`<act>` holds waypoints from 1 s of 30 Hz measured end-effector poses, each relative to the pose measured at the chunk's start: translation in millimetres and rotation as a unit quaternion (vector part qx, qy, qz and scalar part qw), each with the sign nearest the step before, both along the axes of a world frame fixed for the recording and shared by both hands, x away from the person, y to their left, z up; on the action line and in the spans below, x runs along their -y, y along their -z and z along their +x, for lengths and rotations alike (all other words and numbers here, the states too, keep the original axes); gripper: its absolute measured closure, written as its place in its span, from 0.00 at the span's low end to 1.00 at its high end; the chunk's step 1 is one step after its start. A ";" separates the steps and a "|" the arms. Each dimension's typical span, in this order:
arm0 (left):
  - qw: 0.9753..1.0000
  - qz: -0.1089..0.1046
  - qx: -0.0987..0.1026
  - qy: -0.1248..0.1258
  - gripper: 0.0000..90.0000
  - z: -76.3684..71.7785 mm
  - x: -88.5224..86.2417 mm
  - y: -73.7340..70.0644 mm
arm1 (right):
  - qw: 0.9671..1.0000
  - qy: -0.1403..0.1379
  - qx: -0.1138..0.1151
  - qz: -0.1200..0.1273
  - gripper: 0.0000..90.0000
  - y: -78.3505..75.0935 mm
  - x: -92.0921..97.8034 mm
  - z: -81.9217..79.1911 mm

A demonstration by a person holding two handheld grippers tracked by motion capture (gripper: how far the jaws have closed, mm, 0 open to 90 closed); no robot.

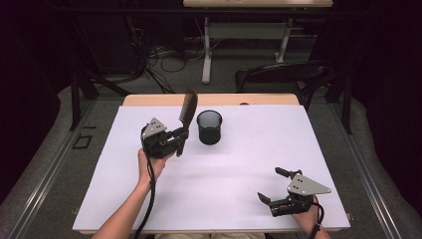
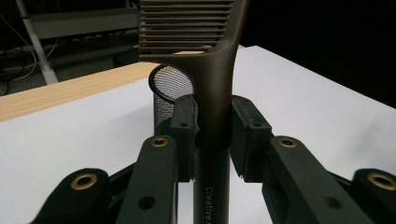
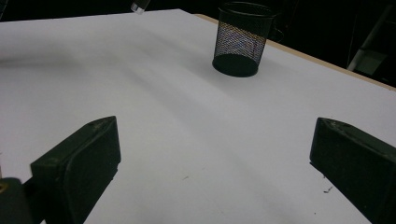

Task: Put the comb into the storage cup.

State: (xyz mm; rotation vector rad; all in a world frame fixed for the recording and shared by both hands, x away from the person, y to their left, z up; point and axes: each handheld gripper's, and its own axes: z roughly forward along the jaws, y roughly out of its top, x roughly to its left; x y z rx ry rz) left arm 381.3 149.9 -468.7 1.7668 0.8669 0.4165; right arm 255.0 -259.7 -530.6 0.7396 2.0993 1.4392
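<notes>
From the high view, the left tool (image 1: 178,137) is clamped on the handle of a dark comb (image 1: 187,110), which stands nearly upright with its toothed head above the tool. A black mesh cup (image 1: 209,127) stands just to the tool's right on the white tabletop (image 1: 239,164), close to the comb but apart from it. The right tool (image 1: 272,186) rests low near the person's edge of the tabletop, well apart from the cup, jaws spread wide with nothing between them.

In the left gripper view, the two pads (image 2: 186,122) press on either side of the comb (image 2: 215,116) partway up its handle, and the cup (image 2: 169,91) shows just beyond, slightly to the left of the handle. The step in hand looks like dropping the comb into the cup. To do it well, the tool should carry the comb until its lower end is over the rim, keep it upright, lower it inside, and only then loosen the grip, so the light cup is not knocked over.

In the right gripper view, the jaws stand far apart over bare tabletop (image 3: 177,140), with the cup (image 3: 240,39) ahead of that tool and well away.
</notes>
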 end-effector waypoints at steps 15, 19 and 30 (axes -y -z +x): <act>1.000 -0.011 -0.002 0.003 0.81 13.7 5.1 -10.6 | 1.000 0.000 -0.002 0.000 0.01 0.4 0.2 0.5; 1.000 -0.013 0.000 0.000 0.81 16.8 5.4 -13.5 | 1.000 0.000 -0.002 -0.001 0.01 0.4 0.0 0.4; 1.000 -0.023 0.001 0.002 0.81 25.7 6.2 -23.1 | 1.000 -0.001 -0.005 -0.002 0.01 0.7 0.2 0.9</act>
